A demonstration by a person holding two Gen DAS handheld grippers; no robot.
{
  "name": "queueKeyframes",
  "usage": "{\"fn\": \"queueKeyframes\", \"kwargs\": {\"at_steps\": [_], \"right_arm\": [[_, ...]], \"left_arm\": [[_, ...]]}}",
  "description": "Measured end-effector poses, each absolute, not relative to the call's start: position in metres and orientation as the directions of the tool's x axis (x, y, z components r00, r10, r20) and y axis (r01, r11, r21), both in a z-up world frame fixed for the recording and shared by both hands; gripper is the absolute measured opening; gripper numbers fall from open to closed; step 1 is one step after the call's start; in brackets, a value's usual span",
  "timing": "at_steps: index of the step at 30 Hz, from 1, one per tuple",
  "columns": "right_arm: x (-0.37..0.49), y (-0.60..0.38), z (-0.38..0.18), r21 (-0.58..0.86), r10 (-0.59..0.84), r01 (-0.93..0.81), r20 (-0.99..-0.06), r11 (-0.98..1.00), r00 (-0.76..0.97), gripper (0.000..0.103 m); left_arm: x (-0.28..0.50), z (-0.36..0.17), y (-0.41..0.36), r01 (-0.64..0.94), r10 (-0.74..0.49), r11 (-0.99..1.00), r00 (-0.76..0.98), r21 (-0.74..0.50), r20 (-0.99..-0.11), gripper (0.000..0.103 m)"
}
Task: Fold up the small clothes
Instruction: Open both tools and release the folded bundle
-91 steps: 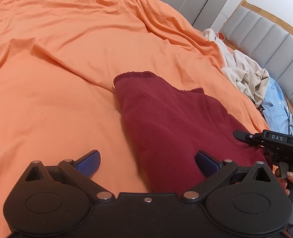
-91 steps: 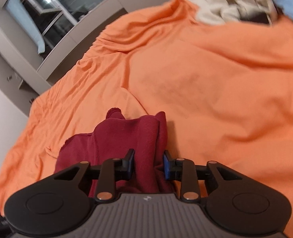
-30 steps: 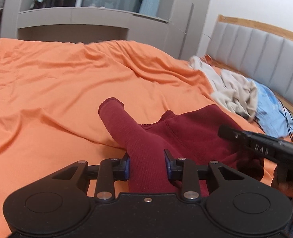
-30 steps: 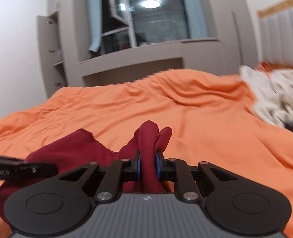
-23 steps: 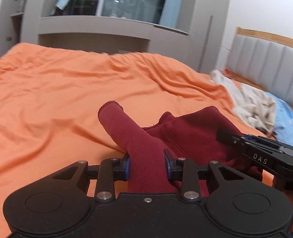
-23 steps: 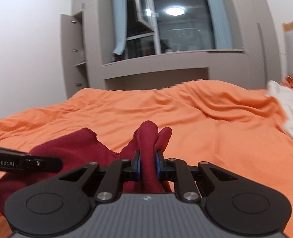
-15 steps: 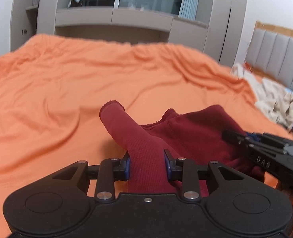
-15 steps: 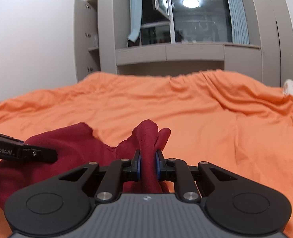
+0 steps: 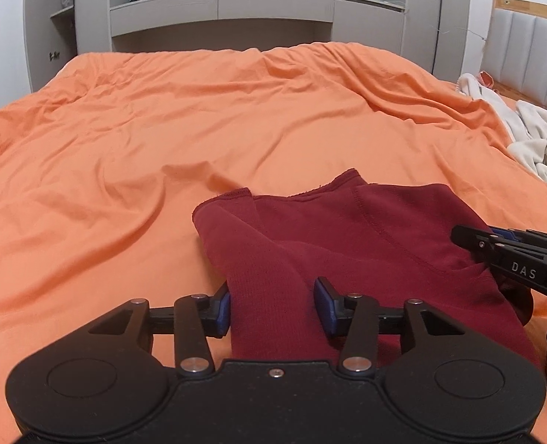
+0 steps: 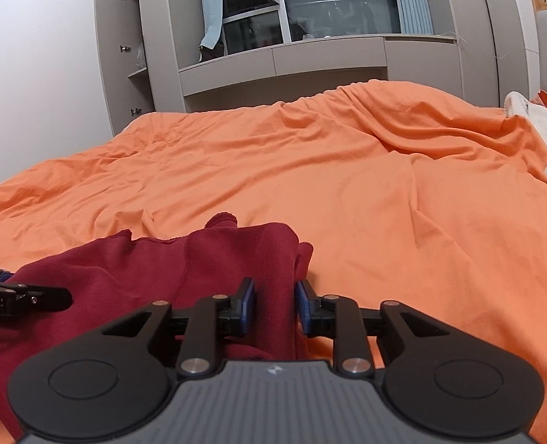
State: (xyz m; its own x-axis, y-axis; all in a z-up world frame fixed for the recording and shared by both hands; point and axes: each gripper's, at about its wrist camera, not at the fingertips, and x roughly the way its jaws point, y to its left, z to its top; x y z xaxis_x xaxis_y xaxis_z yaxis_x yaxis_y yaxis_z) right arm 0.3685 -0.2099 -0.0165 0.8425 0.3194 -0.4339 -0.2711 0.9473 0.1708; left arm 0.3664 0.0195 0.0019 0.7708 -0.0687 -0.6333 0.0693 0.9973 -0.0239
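Observation:
A dark red knit garment [image 9: 365,229] lies on the orange bedsheet [image 9: 162,129], its folded left edge running between my left gripper's [image 9: 272,309] fingers. The left jaws stand apart with slack cloth between them, open. In the right wrist view the same garment [image 10: 155,270] lies low and flatter, a bunched fold passing between the blue pads of my right gripper [image 10: 275,305]. The right jaws have a gap wider than before; the cloth sits loose between them. The right gripper's tip [image 9: 510,255] shows at the garment's right side.
A pile of cream and white clothes [image 9: 524,137] lies at the right by the padded headboard [image 9: 532,48]. Grey cabinets and a window [image 10: 310,37] stand beyond the bed's far edge. Wrinkled orange sheet [image 10: 402,192] spreads ahead.
Both grippers lowered the red garment onto the bed and their jaws opened. The raised sleeve fold now lies flat on the sheet.

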Motion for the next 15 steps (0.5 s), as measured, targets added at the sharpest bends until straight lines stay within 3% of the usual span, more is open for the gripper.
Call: {"fn": "queueKeyframes", "kwargs": {"at_steps": [5,10,12,15], "right_arm": [[0.368,-0.212,-0.016,0.17,0.303,-0.253,-0.438,0.952,0.846,0.044],[0.361,-0.215,-0.01,0.168,0.292,-0.243,-0.425,0.956,0.857,0.081],[0.356,-0.219,-0.006,0.177,0.289,-0.235,-0.411,0.956,0.865,0.09],[0.345,-0.222,0.002,0.188,0.285,-0.226,-0.396,0.956,0.873,0.097]], "left_arm": [[0.368,0.002,0.021,0.043,-0.048,0.999,0.767,-0.022,-0.64,0.064],[0.366,0.006,0.026,0.003,-0.036,0.999,0.768,-0.053,-0.64,0.088],[0.364,0.009,0.031,-0.007,-0.051,0.996,0.768,-0.088,-0.639,0.093],[0.358,0.014,0.037,-0.028,-0.066,0.99,0.778,-0.141,-0.624,0.101]]}}
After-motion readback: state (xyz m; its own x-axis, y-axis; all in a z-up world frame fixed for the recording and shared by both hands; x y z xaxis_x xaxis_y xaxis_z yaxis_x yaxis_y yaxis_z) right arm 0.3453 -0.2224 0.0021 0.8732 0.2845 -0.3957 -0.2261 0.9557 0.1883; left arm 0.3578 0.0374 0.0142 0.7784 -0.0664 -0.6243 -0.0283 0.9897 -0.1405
